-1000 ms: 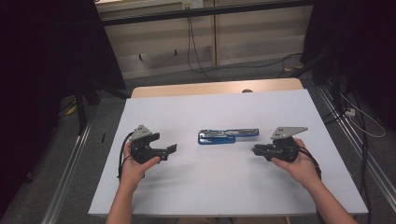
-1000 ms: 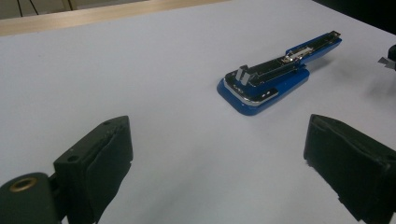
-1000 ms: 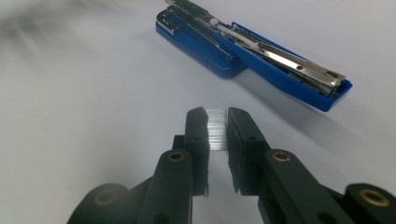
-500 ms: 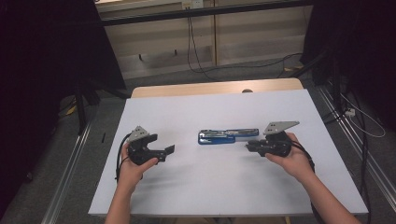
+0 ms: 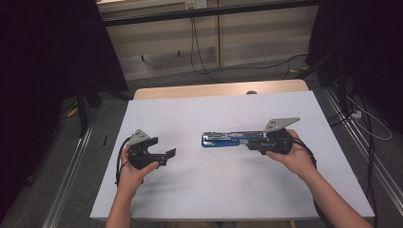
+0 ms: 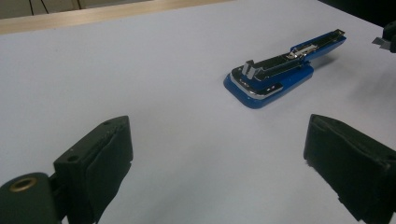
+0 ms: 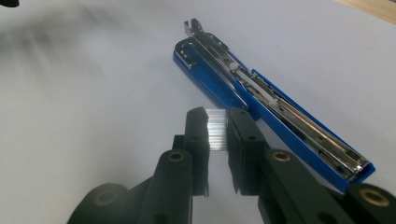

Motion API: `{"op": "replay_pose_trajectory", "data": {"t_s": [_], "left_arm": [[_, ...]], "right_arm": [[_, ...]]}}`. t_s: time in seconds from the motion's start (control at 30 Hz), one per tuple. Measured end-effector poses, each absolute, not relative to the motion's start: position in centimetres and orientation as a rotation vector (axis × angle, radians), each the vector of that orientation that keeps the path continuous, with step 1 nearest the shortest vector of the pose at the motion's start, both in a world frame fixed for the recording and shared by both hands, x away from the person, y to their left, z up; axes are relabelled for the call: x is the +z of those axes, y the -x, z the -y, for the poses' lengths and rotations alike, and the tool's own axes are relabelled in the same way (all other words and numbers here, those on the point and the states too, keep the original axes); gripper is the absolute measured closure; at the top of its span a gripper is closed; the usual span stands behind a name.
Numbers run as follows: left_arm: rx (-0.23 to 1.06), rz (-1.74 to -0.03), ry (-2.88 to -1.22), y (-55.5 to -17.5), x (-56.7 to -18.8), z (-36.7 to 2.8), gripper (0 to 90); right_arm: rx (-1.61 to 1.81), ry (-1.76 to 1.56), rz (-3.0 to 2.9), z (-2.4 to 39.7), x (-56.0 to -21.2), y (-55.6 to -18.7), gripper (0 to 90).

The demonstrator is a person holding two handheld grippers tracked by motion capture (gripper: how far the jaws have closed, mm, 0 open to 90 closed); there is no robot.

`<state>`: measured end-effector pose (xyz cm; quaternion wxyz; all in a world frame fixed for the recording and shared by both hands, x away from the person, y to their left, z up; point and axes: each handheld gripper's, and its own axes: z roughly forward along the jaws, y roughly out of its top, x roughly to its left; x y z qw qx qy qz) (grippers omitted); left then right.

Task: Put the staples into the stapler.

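A blue stapler [image 5: 233, 138] lies opened out flat on the white table [image 5: 223, 190], its metal staple channel facing up [image 7: 261, 93]. My right gripper [image 5: 254, 144] hovers just beside the stapler's right end, shut on a silvery strip of staples [image 7: 216, 129] that stands between its pads. My left gripper [image 5: 170, 154] rests at the table's left, open with nothing between its fingers [image 6: 100, 163]. From the left gripper view the stapler [image 6: 280, 70] lies some way ahead, to the right.
A wooden strip [image 5: 218, 89] edges the table's far side. Cables [image 5: 199, 52] run over the floor beyond it, and metal rails [image 5: 71, 175] flank the table on both sides.
My right gripper has moved left and slightly up, carrying the staple strip toward the stapler's right end. The left gripper has stayed put.
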<state>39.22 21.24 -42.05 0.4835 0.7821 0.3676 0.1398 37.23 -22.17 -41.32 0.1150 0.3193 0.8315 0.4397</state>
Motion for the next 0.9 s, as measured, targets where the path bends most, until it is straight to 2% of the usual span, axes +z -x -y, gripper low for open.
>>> {"op": "replay_pose_trajectory", "data": {"t_s": [0.9], "left_arm": [[0.347,-0.9,-1.903,-39.1,-42.2,-21.6,8.2]], "right_arm": [[1.318,-0.847,-2.468,21.3,-39.7,-39.4,79.6]]}}
